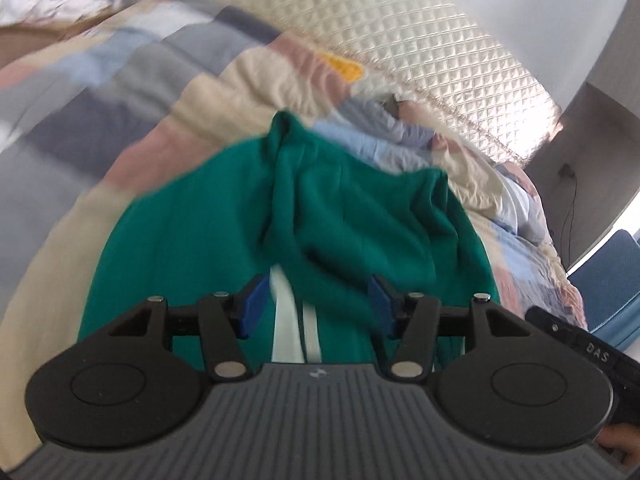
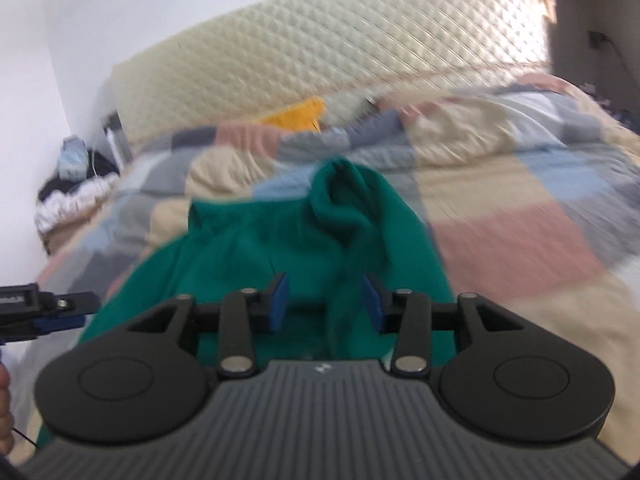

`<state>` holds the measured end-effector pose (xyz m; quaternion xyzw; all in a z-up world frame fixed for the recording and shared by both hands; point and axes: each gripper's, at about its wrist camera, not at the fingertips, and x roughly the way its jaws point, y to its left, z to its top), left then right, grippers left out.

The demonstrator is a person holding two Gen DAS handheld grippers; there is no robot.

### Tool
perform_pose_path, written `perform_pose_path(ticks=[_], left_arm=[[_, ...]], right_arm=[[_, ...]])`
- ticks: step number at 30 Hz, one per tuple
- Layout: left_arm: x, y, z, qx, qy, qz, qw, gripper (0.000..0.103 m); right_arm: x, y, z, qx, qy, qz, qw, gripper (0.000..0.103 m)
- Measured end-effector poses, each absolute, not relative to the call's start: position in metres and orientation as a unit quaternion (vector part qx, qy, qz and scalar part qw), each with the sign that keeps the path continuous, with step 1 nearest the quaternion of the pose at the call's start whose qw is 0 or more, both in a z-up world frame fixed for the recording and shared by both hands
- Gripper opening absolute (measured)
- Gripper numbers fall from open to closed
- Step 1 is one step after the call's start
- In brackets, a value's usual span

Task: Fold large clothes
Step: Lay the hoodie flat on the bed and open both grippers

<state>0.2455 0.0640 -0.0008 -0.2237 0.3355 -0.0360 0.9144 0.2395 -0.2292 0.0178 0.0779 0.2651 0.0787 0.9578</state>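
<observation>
A large green garment (image 1: 224,232) lies crumpled on the patchwork quilt (image 1: 120,120), with two white stripes (image 1: 286,320) showing near its close edge. My left gripper (image 1: 318,304) hangs just above it, blue pads (image 1: 252,304) wide apart and pressing on nothing. In the right wrist view the same garment (image 2: 256,240) has a rolled fold (image 2: 344,200) at its far end. My right gripper (image 2: 324,302) stands open over it, a loose ridge of green cloth rising between the pads without being pinched. Each gripper shows at the edge of the other's view: right gripper (image 1: 580,344), left gripper (image 2: 48,308).
A cream quilted headboard (image 2: 340,40) backs the bed. A yellow item (image 2: 296,116) lies by it. A pile of dark and white clothes (image 2: 76,192) sits at the bed's left side. A blue chair (image 1: 608,280) and a wall cable (image 1: 570,200) are at the right.
</observation>
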Motion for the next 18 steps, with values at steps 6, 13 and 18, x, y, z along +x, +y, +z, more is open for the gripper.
perform_pose_path(ticks=[6,13,18], left_arm=[[0.157,0.041,-0.009,-0.224,0.350,-0.023,0.909,0.063],[0.123,0.018,-0.042,-0.200,0.362,-0.022,0.910,0.064],[0.135,0.004,-0.073,-0.138,0.413,0.012,0.900,0.056]], right_arm=[[0.158,-0.254,0.014,0.097,0.294,0.075,0.948,0.069],[0.135,-0.240,-0.027,0.089,0.360,0.096,0.924,0.068],[0.153,-0.222,-0.059,0.037,0.410,0.087,0.907,0.065]])
